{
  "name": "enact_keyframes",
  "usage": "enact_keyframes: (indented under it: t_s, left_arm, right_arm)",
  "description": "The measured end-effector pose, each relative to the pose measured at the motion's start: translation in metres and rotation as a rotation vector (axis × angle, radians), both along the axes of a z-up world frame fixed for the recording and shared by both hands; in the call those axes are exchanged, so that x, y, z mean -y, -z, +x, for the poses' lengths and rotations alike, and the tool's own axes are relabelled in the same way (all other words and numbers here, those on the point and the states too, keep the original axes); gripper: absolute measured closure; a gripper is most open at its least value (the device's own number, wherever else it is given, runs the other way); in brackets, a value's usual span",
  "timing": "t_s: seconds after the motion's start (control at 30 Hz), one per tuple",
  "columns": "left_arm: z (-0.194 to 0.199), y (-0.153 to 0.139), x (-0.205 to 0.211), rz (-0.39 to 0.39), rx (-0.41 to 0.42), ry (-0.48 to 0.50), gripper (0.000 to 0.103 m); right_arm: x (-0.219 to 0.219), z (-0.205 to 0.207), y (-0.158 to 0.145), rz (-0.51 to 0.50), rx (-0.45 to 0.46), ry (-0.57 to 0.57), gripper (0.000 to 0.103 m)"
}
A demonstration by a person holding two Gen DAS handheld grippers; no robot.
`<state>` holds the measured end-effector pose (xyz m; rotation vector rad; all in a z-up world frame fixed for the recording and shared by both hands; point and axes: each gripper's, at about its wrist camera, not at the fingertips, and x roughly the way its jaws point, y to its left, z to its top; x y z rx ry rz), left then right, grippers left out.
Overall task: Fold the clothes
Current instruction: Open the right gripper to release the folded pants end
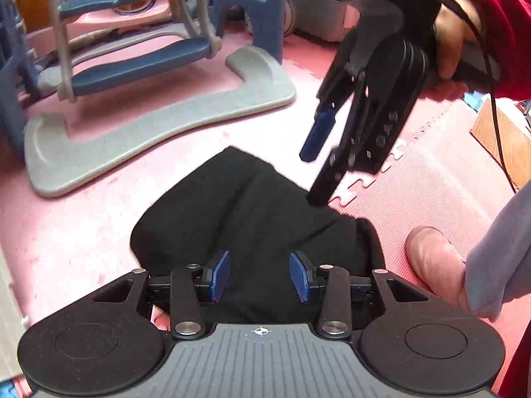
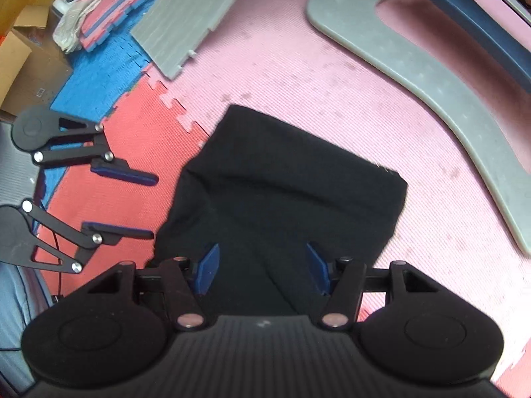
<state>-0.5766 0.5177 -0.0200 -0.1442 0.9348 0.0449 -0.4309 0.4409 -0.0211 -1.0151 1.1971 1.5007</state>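
Observation:
A black garment (image 1: 239,219) lies folded in a rough rectangle on the pink foam mat (image 1: 83,232). My left gripper (image 1: 259,277) hovers open just over the garment's near edge, its blue pads apart with only cloth below them. A hand in a red sleeve (image 1: 481,16) holds my right gripper (image 1: 312,179), tilted down at the garment's far right corner. In the right wrist view the garment (image 2: 292,182) shows a diagonal fold. Over its near end the right gripper (image 2: 263,272) is open and holds nothing. The left gripper (image 2: 146,205) stands open just beside the garment's left edge.
The grey base of a toddler swing frame (image 1: 159,126) with blue seat bars (image 1: 139,66) stands beyond the garment. A grey panel (image 2: 192,16), stacked foam tiles (image 2: 106,10) and a cardboard box (image 2: 26,66) lie at the far left. Grey cloth (image 1: 497,248) hangs near right.

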Motion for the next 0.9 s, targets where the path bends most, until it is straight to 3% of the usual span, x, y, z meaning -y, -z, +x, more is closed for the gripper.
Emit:
enact_keyframes:
  t_s: [0.1, 0.3, 0.37, 0.47, 0.53, 0.67, 0.7, 0.8, 0.9]
  left_arm:
    - [0.023, -0.012, 0.005, 0.018, 0.012, 0.04, 0.06]
    - [0.081, 0.026, -0.009, 0.016, -0.095, -0.015, 0.06]
    - [0.088, 0.043, -0.012, 0.067, -0.159, -0.043, 0.06]
    - [0.088, 0.055, -0.019, 0.089, -0.182, -0.063, 0.06]
    - [0.085, 0.056, -0.026, 0.075, -0.179, -0.084, 0.059]
    - [0.08, 0.062, -0.05, 0.053, -0.195, -0.175, 0.057]
    - [0.079, 0.065, -0.057, 0.011, -0.187, -0.197, 0.057]
    - [0.082, 0.074, -0.056, 0.026, -0.198, -0.179, 0.056]
    - [0.077, 0.079, -0.062, -0.009, -0.178, -0.209, 0.055]
  right_arm:
    - [0.02, 0.01, 0.02, -0.012, 0.03, 0.034, 0.046]
    - [0.061, -0.005, 0.058, 0.07, 0.094, 0.016, 0.049]
    - [0.073, -0.012, 0.075, 0.095, 0.084, 0.018, 0.054]
    - [0.091, -0.025, 0.101, 0.097, 0.079, 0.013, 0.059]
    - [0.103, -0.04, 0.109, 0.141, 0.145, -0.067, 0.057]
    - [0.107, -0.045, 0.116, 0.154, 0.159, -0.084, 0.056]
    - [0.106, -0.044, 0.118, 0.153, 0.15, -0.08, 0.056]
    - [0.104, -0.041, 0.125, 0.153, 0.125, -0.068, 0.056]
    - [0.107, -0.048, 0.131, 0.191, 0.153, -0.098, 0.055]
